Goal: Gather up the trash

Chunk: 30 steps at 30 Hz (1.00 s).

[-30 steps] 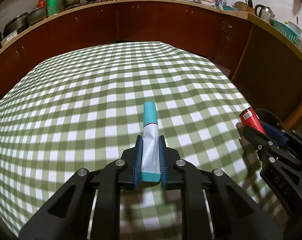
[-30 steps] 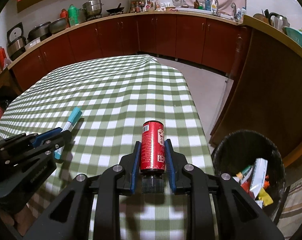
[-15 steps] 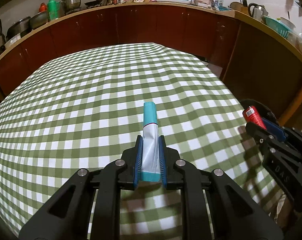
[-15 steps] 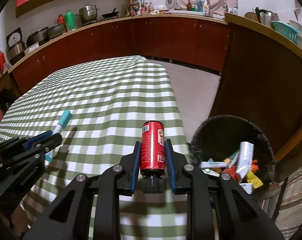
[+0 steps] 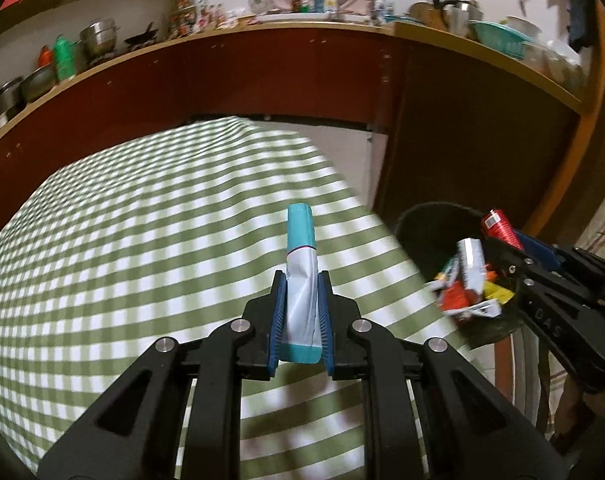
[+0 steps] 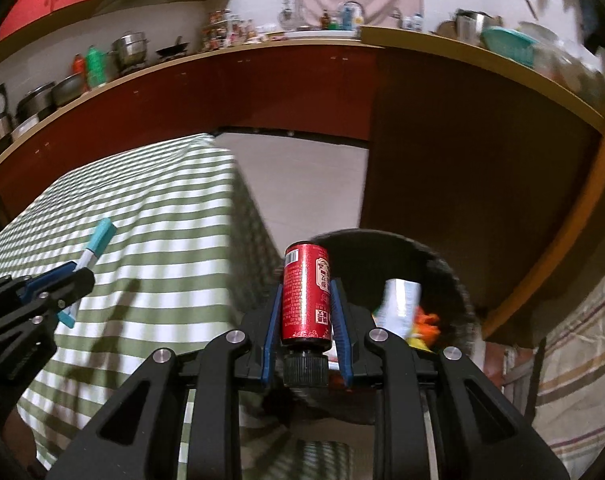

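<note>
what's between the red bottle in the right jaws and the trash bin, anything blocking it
Nothing visible. The right gripper holds the red bottle at the near rim of the open black bin, beside the table's edge. The bin has no lid and holds only wrappers; the left gripper with its tube is off to the side.

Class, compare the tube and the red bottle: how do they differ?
The tube is flat, white and teal; the red bottle is round with a black cap. The tube is over the table; the bottle is at the bin. Both are gripped.
</note>
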Each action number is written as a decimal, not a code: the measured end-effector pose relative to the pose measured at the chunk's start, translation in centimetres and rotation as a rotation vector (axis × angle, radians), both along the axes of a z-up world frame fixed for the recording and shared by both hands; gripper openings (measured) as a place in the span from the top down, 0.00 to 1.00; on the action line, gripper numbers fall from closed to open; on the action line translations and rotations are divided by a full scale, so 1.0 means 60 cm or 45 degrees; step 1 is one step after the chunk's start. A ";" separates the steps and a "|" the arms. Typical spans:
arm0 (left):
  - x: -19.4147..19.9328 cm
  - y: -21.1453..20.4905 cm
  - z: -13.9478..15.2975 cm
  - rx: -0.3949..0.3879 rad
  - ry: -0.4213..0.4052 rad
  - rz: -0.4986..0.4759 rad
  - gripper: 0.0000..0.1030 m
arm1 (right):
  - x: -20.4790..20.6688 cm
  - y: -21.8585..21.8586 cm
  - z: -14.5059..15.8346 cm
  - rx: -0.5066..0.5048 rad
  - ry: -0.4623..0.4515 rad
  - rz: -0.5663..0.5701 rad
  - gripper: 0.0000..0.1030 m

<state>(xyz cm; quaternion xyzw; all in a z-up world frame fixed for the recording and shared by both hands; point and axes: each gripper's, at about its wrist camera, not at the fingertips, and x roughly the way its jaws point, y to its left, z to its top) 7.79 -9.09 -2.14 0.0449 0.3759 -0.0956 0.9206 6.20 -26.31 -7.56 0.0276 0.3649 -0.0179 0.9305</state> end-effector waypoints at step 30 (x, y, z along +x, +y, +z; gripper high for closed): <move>0.088 -0.189 -0.041 0.058 -0.031 -0.188 0.57 | 0.027 -0.138 -0.026 0.017 -0.035 -0.205 0.59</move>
